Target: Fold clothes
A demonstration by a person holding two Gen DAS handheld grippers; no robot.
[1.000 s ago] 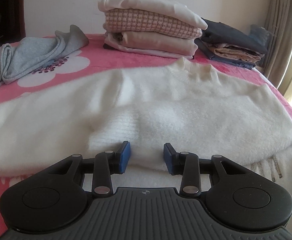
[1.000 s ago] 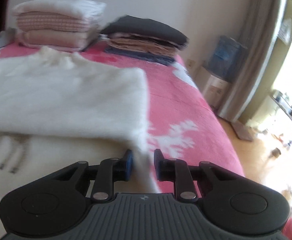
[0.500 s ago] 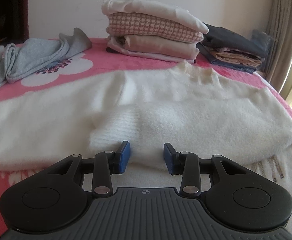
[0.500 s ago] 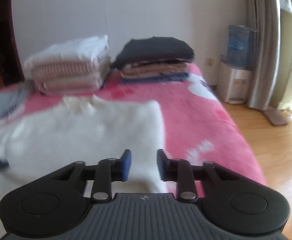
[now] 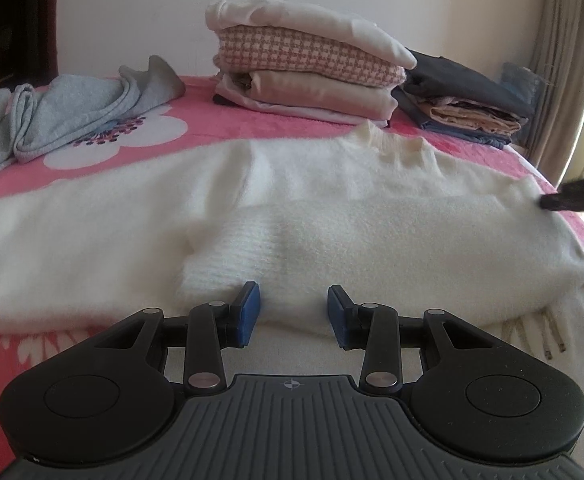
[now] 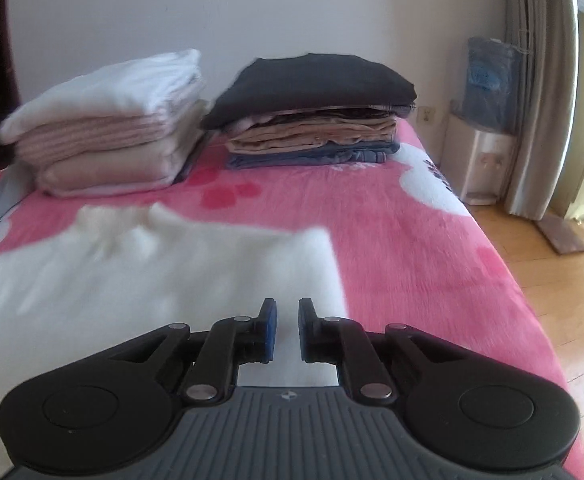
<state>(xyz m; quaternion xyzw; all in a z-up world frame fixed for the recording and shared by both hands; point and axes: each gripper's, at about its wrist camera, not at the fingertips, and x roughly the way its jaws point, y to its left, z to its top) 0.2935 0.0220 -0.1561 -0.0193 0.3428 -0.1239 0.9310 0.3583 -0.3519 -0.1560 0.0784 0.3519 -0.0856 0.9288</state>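
**White sweater spread flat, one sleeve folded across**

The fluffy white sweater [image 5: 332, 208] lies flat on the pink floral blanket [image 6: 392, 240], collar toward the two stacks of folded clothes [image 5: 308, 68], one sleeve laid across its body. The left gripper [image 5: 294, 312] hovers at the sweater's near hem, jaws apart, gripping nothing. The right gripper [image 6: 287, 330] is over the sweater's right edge; its jaws have just been closing, a narrow gap remaining and no cloth pinched. A grey garment [image 5: 71, 108] lies crumpled left of the sweater.

Pink floral bedspread [image 6: 392, 240], curtain [image 6: 540, 92], water dispenser [image 6: 482, 152], wooden floor [image 6: 564, 304].
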